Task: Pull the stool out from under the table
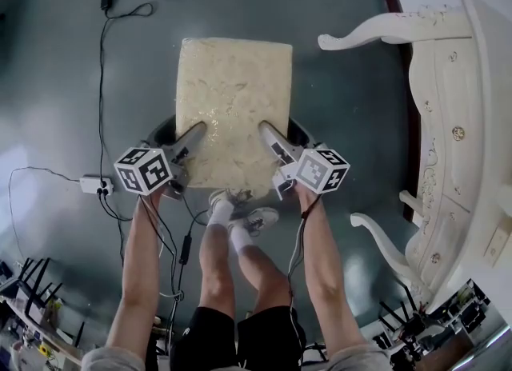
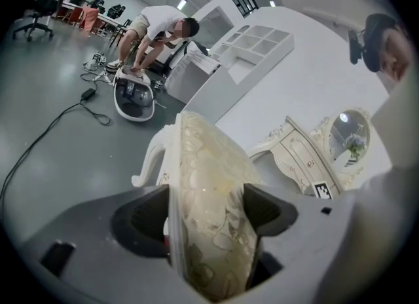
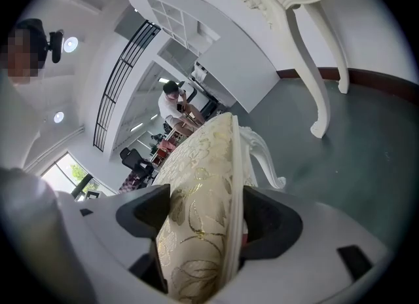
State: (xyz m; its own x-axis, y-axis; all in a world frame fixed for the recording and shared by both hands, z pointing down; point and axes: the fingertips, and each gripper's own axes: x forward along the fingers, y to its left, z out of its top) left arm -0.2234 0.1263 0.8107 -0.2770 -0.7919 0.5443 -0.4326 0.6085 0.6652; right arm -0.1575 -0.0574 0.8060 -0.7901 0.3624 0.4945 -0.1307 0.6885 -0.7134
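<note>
— Head view first: where does the stool [image 1: 232, 97] stand?

— On open grey floor, just in front of the person's shoes [image 1: 254, 219]. The white table [image 1: 468, 121] is off to the right and apart from it. To my eye the stool is already out from under.

— And the grip?

— The left gripper [image 1: 194, 131] has its jaws clamped across the seat's near edge at one corner, cushion against one jaw and the underside against the other. The right gripper [image 1: 266, 129] is clamped the same way at the other corner. The padding bulges between both pairs of jaws.

— So how would you do the pull well?

— Evenly, I'd say. Draw both hands back together so the seat doesn't skew. Pull low and level so the curved legs slide rather than tip. Mind the feet, which are right behind the near edge. There's also a cable [image 1: 102, 57] on the floor to the left, and I'd steer clear of it.
</note>
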